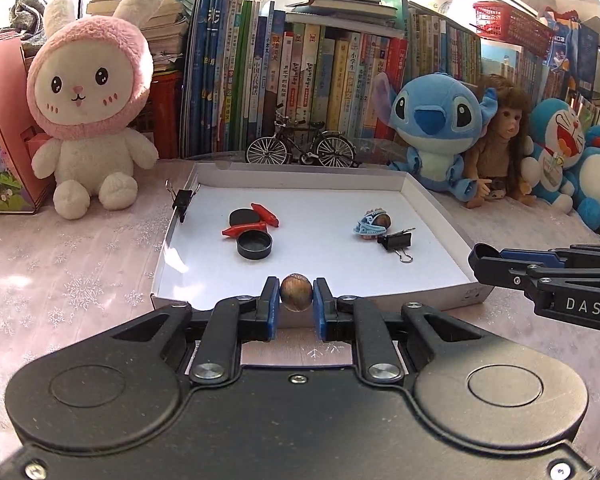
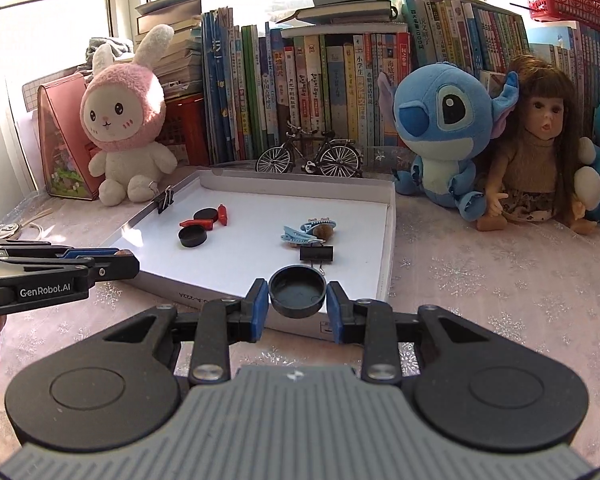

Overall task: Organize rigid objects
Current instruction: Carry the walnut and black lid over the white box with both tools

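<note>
My left gripper (image 1: 296, 298) is shut on a brown walnut (image 1: 296, 297), held over the near wall of the white tray (image 1: 432, 208). My right gripper (image 2: 297, 296) is shut on a black round lid (image 2: 297, 291), held over the tray's (image 2: 386, 248) near right corner. In the tray lie two black lids (image 1: 254, 244), two red clips (image 1: 265, 214), a blue hair clip (image 1: 367, 225) beside another walnut (image 1: 384, 221), and a black binder clip (image 1: 396, 242). Another binder clip (image 1: 182, 200) is clamped on the tray's left wall.
A pink rabbit plush (image 1: 90, 112), a model bicycle (image 1: 300, 148), a blue Stitch plush (image 1: 436, 132), a doll (image 2: 540, 140) and rows of books (image 1: 300, 64) stand behind the tray. A pink box (image 1: 4, 128) is at far left. The table has a lace cloth (image 1: 72, 272).
</note>
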The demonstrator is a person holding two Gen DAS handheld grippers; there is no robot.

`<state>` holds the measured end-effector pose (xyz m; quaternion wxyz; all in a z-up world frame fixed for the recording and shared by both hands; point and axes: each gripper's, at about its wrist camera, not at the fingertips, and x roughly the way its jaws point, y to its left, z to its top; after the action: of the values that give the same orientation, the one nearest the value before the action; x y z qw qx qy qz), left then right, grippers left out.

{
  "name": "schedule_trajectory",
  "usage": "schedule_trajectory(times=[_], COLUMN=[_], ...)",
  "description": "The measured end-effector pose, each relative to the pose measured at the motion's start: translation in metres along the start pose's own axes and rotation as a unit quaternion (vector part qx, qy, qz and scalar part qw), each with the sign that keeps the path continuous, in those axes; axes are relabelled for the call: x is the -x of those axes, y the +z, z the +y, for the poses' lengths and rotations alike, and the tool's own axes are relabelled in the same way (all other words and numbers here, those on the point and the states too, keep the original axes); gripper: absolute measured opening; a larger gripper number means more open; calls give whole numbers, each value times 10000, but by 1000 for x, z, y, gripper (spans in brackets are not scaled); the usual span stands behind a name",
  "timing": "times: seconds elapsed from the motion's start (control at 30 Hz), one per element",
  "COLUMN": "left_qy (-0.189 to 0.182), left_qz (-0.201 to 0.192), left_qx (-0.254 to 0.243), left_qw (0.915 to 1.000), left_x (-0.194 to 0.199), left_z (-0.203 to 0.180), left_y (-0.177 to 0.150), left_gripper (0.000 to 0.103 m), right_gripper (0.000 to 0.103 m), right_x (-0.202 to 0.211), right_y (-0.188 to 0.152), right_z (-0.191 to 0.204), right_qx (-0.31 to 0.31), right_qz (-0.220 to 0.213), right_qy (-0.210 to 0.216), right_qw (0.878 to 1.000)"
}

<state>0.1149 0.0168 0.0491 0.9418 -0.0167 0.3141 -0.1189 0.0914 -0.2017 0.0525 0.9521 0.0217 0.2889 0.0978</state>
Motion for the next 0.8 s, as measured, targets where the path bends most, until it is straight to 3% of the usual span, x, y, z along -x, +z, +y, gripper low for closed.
schedule_trajectory(times=[0.37, 0.8], left_qy=[248, 465], left_qz=[307, 466], left_qx=[325, 357], left_qw=[9987, 9972], left_x=[-52, -88], left_z=[19, 32], left_y=[24, 25], left_gripper=[17, 17], right_gripper=[37, 37], right_x=[-39, -78], right_y=[18, 19], right_z=[-10, -14], right_qx=[-188, -391], right_qz=[279, 730], right_qy=[-210, -231], right_qw=[9992, 9963])
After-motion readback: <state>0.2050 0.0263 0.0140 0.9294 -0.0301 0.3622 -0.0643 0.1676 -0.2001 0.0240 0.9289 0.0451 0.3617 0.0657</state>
